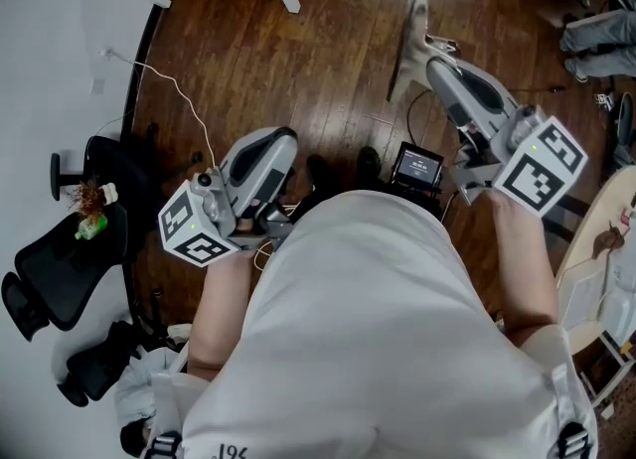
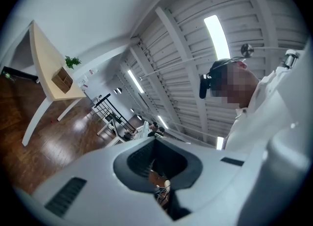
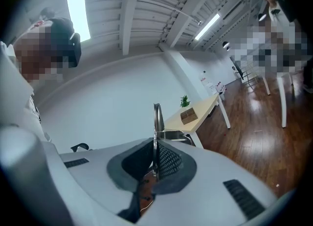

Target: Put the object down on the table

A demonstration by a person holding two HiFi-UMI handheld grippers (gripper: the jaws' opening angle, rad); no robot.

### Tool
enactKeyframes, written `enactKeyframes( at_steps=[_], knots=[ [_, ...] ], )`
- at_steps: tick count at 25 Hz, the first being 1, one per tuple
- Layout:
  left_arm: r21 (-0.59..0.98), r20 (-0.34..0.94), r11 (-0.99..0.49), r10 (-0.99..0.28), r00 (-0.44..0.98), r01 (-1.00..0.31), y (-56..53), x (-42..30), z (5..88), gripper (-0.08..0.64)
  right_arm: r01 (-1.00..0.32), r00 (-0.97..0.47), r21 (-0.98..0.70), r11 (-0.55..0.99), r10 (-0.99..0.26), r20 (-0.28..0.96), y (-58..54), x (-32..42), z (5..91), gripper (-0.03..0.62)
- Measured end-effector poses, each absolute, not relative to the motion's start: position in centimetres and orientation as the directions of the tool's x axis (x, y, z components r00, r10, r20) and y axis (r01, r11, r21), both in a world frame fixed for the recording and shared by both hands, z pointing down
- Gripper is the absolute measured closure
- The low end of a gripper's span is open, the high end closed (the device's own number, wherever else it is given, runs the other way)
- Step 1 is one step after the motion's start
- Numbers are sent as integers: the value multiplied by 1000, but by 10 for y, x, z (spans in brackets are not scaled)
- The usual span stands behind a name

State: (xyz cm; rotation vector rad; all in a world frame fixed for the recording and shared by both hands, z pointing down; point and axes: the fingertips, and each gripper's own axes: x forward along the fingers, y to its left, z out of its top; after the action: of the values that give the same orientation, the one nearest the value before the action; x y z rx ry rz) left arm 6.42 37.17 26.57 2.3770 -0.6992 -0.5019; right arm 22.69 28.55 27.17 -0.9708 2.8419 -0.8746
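1. A dark, glossy wood-plank floor (image 1: pixel 328 79) fills the far part of the head view; a thin white cable (image 1: pixel 184 104) trails across it at left.
2. A plain white wall (image 1: pixel 50 70) meets the floor along a dark skirting line at the left.
3. A black office chair (image 1: pixel 60 268) stands near that wall, low at left.
4. In the left gripper view a light-wood bench (image 2: pixel 44 63) on white legs stands at left against the white wall. It carries a small green plant (image 2: pixel 72 62) and a brown box (image 2: pixel 62 79).
5. The ceiling (image 2: pixel 181 49) is white, with ribbed panels between heavy beams.
6. Long strip lights (image 2: pixel 217 36) glow along it; the floor reflects them.
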Motion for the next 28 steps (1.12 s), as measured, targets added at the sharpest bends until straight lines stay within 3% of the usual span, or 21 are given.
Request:
enactKeyframes(
  at_steps=[28],
  knots=[
    [642,-191,-680,-590,784,-355,370,66,261,558,-502,-838,-557,662,-532,124,287,223,270,588]
  ],
)
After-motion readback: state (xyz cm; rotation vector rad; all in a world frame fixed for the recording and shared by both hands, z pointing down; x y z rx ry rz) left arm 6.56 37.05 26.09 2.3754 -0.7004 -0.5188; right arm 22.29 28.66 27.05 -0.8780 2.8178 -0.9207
